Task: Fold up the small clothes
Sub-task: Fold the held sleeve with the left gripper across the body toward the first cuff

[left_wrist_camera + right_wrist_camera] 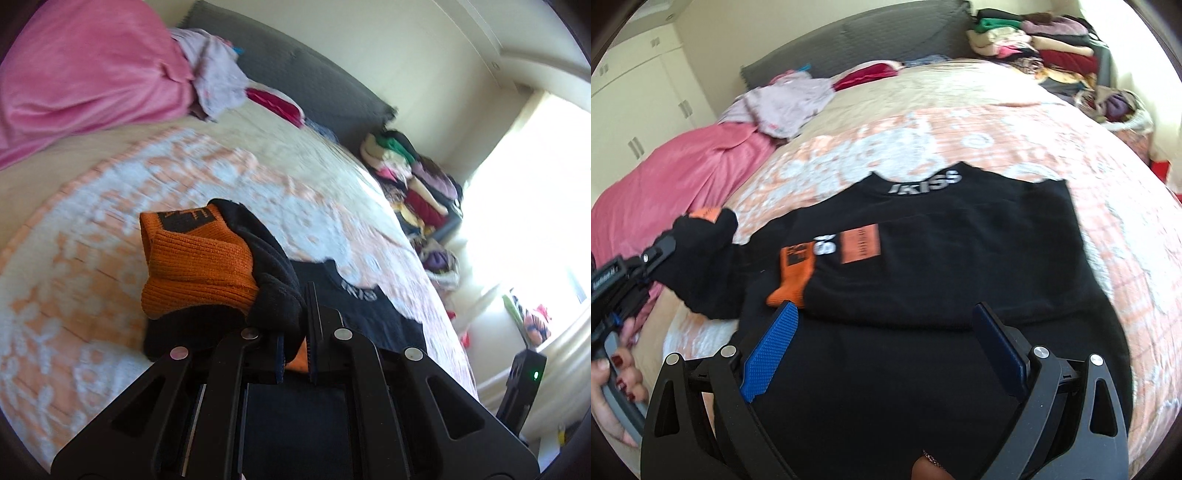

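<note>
Left gripper (pixel 295 350) clamps orange sleeve cuff (pixel 195 269) of black sweatshirt (pixel 942 240); right gripper (pixel 886 332) wide, holding nothing, above it on bed (pixel 960 122).

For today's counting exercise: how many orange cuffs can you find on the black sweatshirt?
2. One orange cuff is pinched in the left claw, lifted at the left; the other cuff lies folded across the sweatshirt front. None seem hidden.

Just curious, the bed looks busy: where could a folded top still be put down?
Bare bedspread lies between the black sweatshirt and the headboard, also right of the sweatshirt. Crowded: the pink blanket to the left, the clothes pile in the far right corner.
</note>
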`<state>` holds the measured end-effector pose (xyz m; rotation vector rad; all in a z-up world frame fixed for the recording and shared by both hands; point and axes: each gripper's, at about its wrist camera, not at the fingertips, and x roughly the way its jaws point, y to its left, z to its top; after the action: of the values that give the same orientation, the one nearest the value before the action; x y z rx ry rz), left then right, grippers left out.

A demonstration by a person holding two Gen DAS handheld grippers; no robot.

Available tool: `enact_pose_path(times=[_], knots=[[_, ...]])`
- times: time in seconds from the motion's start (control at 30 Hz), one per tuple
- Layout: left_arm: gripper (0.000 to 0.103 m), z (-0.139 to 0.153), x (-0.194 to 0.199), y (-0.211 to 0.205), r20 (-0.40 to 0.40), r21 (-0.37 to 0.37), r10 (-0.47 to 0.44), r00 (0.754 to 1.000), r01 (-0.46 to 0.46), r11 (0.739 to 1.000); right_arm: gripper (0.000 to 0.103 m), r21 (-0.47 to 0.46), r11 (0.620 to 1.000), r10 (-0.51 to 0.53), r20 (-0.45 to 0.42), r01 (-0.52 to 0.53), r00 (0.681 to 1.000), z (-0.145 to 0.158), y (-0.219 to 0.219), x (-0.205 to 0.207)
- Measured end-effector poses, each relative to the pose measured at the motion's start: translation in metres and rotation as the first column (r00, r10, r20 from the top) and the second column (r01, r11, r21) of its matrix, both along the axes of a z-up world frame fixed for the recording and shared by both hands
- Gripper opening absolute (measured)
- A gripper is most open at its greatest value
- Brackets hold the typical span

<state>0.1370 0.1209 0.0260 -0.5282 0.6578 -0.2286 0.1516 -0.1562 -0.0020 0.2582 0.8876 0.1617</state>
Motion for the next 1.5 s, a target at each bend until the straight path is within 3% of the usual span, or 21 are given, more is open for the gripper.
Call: enact_pose_path(times=[0.3,0.53,0.77,0.97,1.1,1.33,1.5], knots=[[0.003,-0.019,0.009,-0.049,-0.062,0.042,-0.116,0.991,0.118,0.992,0.094,-0.003,0.995,-0.098,0.019,0.098,0.995,0.004,-0.043,-0.01],[0.005,-0.03,0.009,-0.087,-0.101,0.092,-0.22,0.97,0.23,0.969,0.094,0.004,0.987,-0.158,0.025,0.158,0.987,0.007,-0.067,-0.012],[0.033,-0.039,0.001,-0.114,-0.135,0.109,-0.324,0.936,0.339,0.934,0.094,0.01,0.981,-0.196,0.028,0.195,0.98,0.007,-0.08,-0.015],[0.046,-0.038,-0.008,-0.122,-0.146,0.11,-0.389,0.91,0.405,0.908,0.094,0.016,0.978,-0.21,0.018,0.21,0.978,0.004,-0.084,-0.015],[0.061,-0.035,-0.015,-0.126,-0.147,0.109,-0.448,0.882,0.465,0.879,0.094,0.02,0.977,-0.213,0.012,0.212,0.977,0.002,-0.083,-0.015],[0.062,-0.047,-0.022,-0.146,-0.19,0.191,-0.507,0.841,0.538,0.821,0.094,0.028,0.972,-0.234,0.015,0.233,0.972,0.003,-0.089,-0.018],[0.064,-0.056,-0.023,-0.153,-0.211,0.164,-0.537,0.817,0.571,0.805,0.094,0.042,0.964,-0.264,0.016,0.263,0.964,0.004,-0.102,-0.026]])
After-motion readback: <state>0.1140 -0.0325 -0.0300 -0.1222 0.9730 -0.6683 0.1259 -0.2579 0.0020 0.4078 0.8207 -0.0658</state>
